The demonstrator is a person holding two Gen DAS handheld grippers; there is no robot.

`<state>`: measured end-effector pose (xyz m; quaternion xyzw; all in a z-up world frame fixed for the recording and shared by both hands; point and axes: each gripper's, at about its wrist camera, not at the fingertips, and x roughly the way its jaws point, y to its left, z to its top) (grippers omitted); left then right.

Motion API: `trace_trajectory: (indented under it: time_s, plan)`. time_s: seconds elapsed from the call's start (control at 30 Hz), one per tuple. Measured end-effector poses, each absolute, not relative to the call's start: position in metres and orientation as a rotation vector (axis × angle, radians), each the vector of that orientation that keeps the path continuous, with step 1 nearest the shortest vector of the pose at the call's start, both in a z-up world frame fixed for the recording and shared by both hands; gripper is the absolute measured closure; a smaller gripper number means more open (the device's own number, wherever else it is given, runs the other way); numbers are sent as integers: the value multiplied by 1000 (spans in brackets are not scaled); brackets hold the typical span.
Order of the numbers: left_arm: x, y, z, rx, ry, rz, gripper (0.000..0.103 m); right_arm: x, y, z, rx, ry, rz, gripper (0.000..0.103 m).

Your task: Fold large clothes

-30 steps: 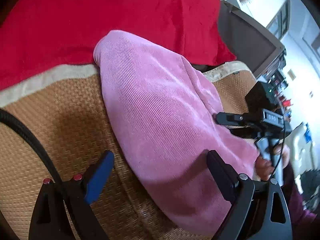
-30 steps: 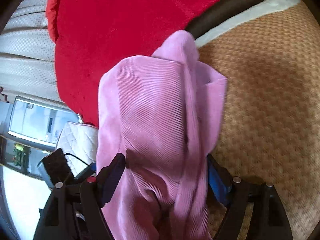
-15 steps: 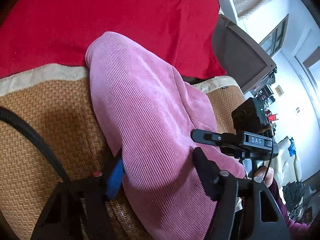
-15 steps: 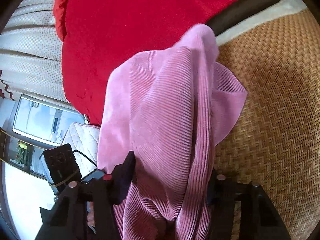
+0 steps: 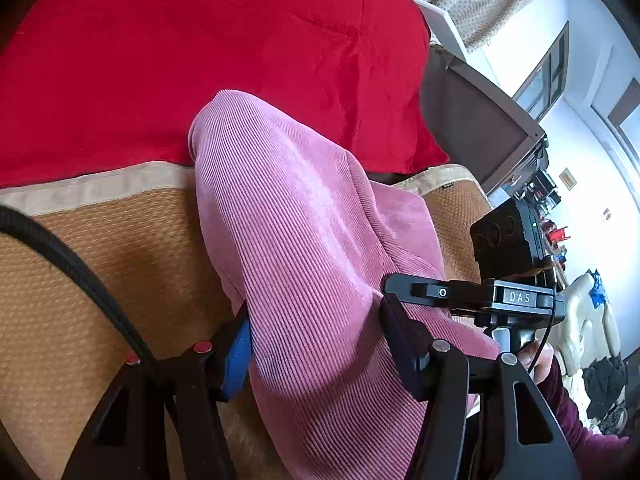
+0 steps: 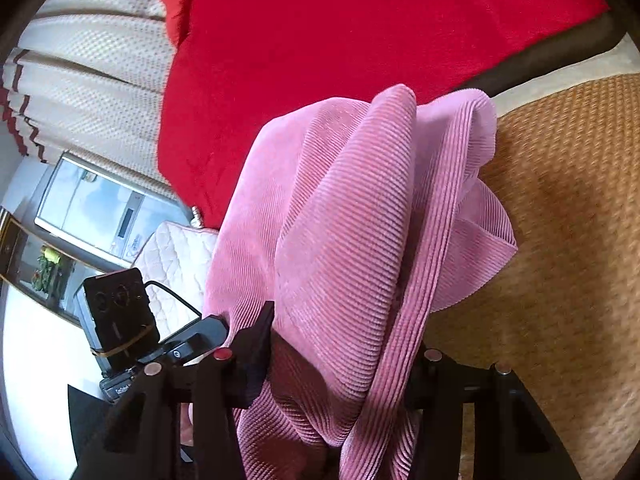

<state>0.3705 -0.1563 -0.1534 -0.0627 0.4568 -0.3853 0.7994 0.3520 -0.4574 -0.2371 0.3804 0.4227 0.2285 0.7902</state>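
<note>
Bedding comes first: a red blanket (image 5: 224, 56) covers the far side, and a woven tan mat (image 5: 92, 272) with a pale border lies in front of it. A pink corduroy garment (image 5: 304, 248) is bunched in thick folds over the mat, its far end reaching the blanket edge. The left gripper (image 5: 316, 344) is clamped on one end of the garment, and the right gripper (image 6: 340, 356) is clamped on the gathered folds at the other, fabric filling both jaws.
</note>
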Motion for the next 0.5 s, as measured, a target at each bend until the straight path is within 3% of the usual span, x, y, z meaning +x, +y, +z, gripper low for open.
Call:
trace_trajectory:
  time_s: [0.17, 0.27, 0.33, 0.5]
  plan:
    - [358, -154, -170, -53, 1011, -766, 39, 338, -447, -253, 844, 925, 492, 50]
    - [365, -158, -195, -17, 1063, -702, 24, 340, -447, -274, 847, 976, 435, 45]
    - [372, -157, -199, -62, 1095, -694, 21, 342, -446, -282, 856, 1003, 400, 37]
    - [371, -155, -171, -16, 1018, -674, 21, 342, -456, -254, 749, 1024, 320, 35]
